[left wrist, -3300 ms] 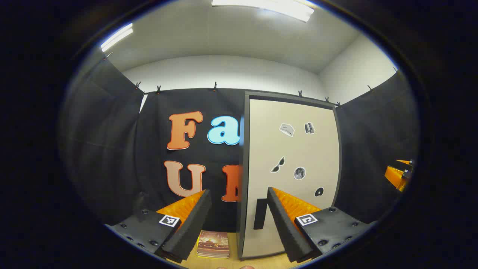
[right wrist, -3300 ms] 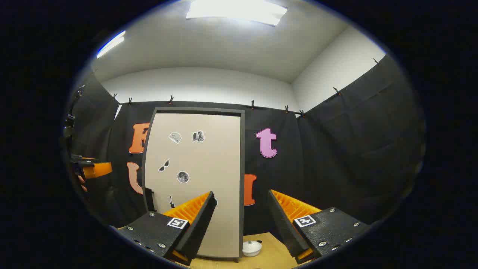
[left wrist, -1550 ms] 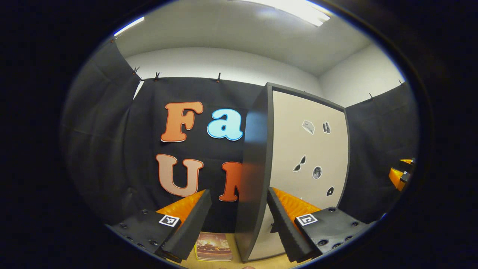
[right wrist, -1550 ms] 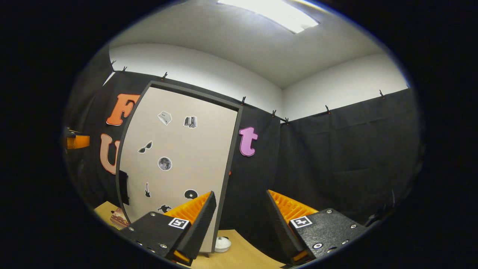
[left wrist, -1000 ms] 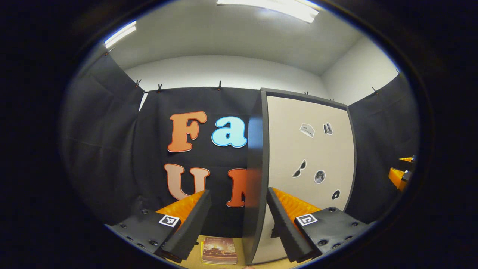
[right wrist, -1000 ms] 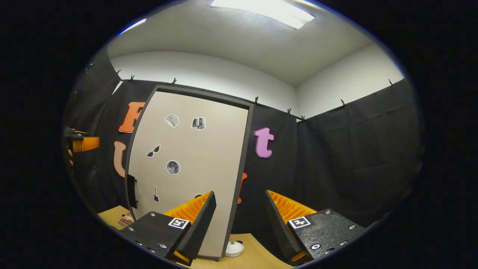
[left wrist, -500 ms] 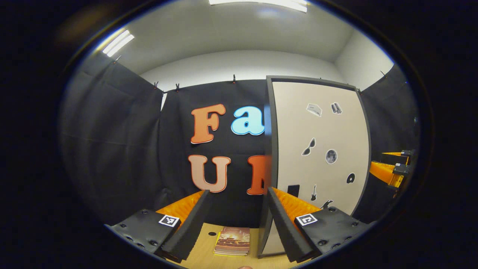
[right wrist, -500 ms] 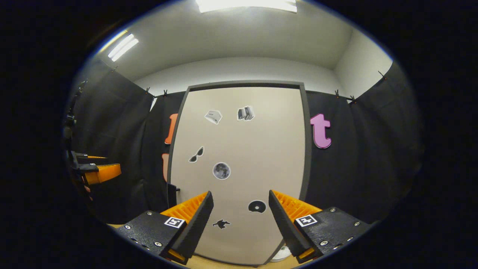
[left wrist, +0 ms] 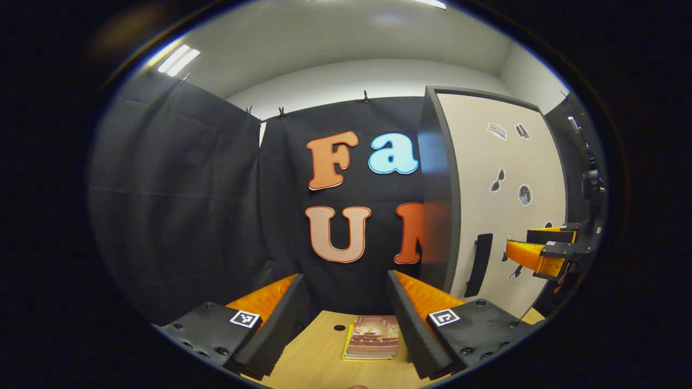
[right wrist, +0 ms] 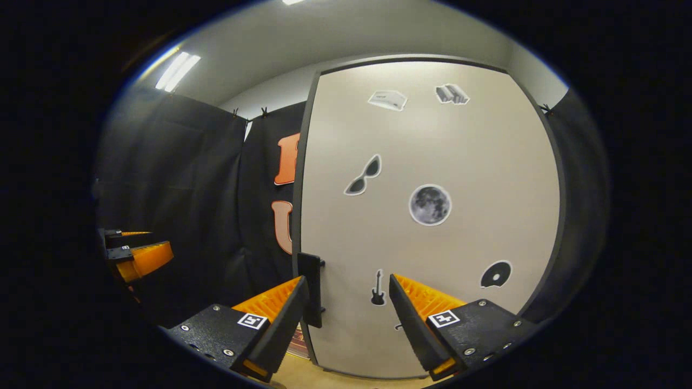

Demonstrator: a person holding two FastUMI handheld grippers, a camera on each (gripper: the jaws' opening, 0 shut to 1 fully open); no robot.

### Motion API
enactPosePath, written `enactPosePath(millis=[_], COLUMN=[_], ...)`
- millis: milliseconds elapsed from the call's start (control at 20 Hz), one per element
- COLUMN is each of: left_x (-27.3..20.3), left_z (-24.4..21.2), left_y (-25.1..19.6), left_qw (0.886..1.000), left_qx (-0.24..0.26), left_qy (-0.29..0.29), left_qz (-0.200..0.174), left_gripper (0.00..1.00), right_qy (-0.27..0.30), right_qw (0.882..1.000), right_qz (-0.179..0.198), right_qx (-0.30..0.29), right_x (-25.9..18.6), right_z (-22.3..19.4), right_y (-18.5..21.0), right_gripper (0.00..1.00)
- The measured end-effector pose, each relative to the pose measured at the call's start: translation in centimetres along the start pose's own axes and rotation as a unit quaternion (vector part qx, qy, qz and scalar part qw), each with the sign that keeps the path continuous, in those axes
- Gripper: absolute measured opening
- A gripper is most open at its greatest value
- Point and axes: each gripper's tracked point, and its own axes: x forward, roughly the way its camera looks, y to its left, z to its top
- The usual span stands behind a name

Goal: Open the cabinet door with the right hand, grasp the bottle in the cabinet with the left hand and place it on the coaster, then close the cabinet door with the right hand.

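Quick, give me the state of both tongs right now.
Left tongs: open, holding nothing.
Right tongs: open, holding nothing, close to the cabinet door's handle.

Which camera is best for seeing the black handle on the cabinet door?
The right gripper view: the handle is close, just beyond the open right hand-held gripper, not yet between its fingers. The left gripper view shows the handle smaller, off to the side.

Book (left wrist: 373, 337) on wooden table (left wrist: 316, 362) — ceiling lights (left wrist: 177, 58)
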Motion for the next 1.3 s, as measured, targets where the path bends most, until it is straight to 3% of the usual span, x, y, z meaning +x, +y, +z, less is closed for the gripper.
enactPosePath(millis=[200, 300, 350, 600, 700, 800, 850, 1050, 1300], left_x=[0.8, 1.3, 1.5, 2.6, 3.1, 3.7, 3.9, 5.7, 7.0], left_z=[-0.9, -1.5, -1.8, -3.0, -3.2, -3.0, -3.3, -3.8, -3.7], left_y=[2.6, 3.2, 3.5, 4.6, 4.7, 4.6, 4.2, 3.2, 2.7], left_qw=[1.0, 1.0, 1.0, 1.0, 1.0, 0.999, 0.999, 0.997, 0.995], left_qx=[0.01, 0.01, 0.01, 0.015, 0.021, 0.02, 0.017, 0.011, -0.003], left_qy=[0.004, 0.008, 0.01, 0.014, 0.011, 0.007, 0.009, 0.014, 0.015], left_qz=[0.015, 0.012, 0.011, -0.002, -0.013, -0.027, -0.037, -0.079, -0.098], left_gripper=[1.0, 0.95, 0.98, 0.98, 0.98, 0.98, 0.98, 0.96, 0.98], right_qy=[0.042, 0.056, 0.061, 0.055, 0.067, 0.084, 0.072, 0.078, 0.088], right_qw=[0.999, 0.997, 0.997, 0.996, 0.994, 0.991, 0.991, 0.988, 0.984], right_qz=[-0.011, -0.022, -0.027, -0.065, -0.082, -0.09, -0.102, -0.117, -0.12], right_qx=[0.016, 0.039, 0.048, 0.016, 0.021, 0.042, 0.054, 0.07, 0.094], right_x=[2.9, 3.8, 4.1, 5.0, 5.5, 5.9, 5.9, 5.8, 5.6], right_z=[-3.0, -4.0, -4.3, -5.5, -6.4, -7.5, -7.2, -7.3, -7.4], right_y=[1.5, 1.7, 1.8, 2.0, 2.2, 2.8, 2.7, 2.6, 2.6], right_gripper=[0.9, 0.87, 0.83, 0.73, 0.65, 0.51, 0.37, 0.3, 0.24])
